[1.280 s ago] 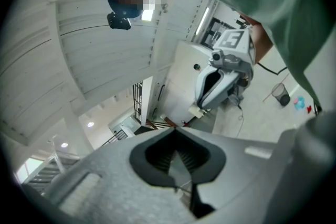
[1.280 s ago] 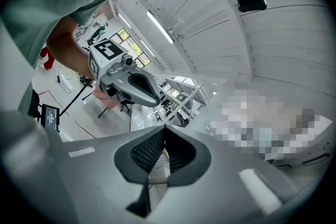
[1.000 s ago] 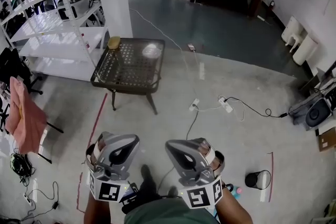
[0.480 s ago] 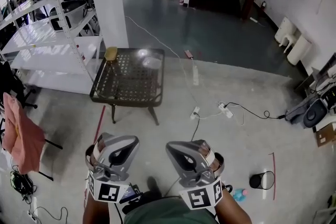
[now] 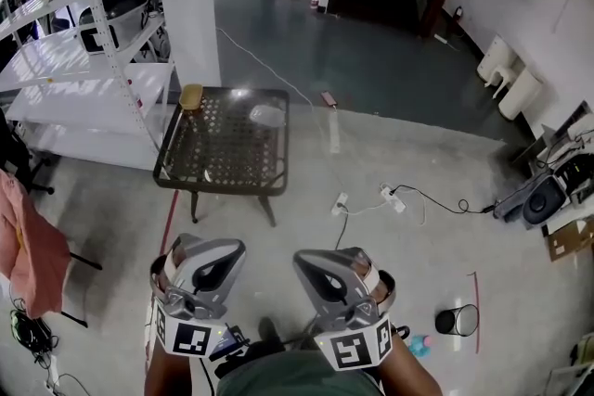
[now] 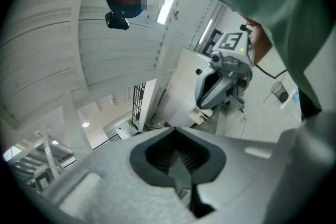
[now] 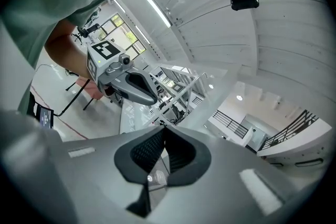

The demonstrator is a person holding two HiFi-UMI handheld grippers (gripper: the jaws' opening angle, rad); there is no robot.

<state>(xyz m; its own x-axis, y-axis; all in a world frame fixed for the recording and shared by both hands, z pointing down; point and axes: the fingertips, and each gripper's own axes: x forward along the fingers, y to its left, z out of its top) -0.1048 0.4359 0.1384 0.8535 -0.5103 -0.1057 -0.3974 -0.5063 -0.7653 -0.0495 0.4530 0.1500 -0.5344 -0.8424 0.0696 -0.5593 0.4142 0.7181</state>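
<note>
Left tool: the left tool [image 5: 206, 253] was held close to the body. Its own view showed the jaws closed tip to tip, with nothing between them.
Right tool: the right tool [image 5: 327, 260] stood just beside the left one. Its jaws were likewise closed on nothing.
Nearest things: a dark metal mesh desk [image 5: 219, 187] stood on the grey concrete floor [image 5: 371, 134], ahead of both tools and well apart from them. A pale round shallow dish [image 5: 267, 115] lay near the desk's far right corner. A small tan object [image 5: 192, 96] sat at its far left corner.
Progress: judged from the pictures, nothing had been picked up. The dish and the tan object lay untouched, and all handling remained to be done.
Tool axis: each tool's long axis ran up towards the head camera, with the tips leaning away from the person. The marker cubes sat nearest the body.
Desk axis: the desk looked near square, with its sides running roughly away from the person.
Dish axis: the dish was round, so no long axis could be told. The tan object was too small to judge.
Surroundings: a white metal shelving rack [image 5: 83, 88] stood left of the desk. A black bin [image 5: 458, 320] stood on the floor to the right of the tools.
</note>
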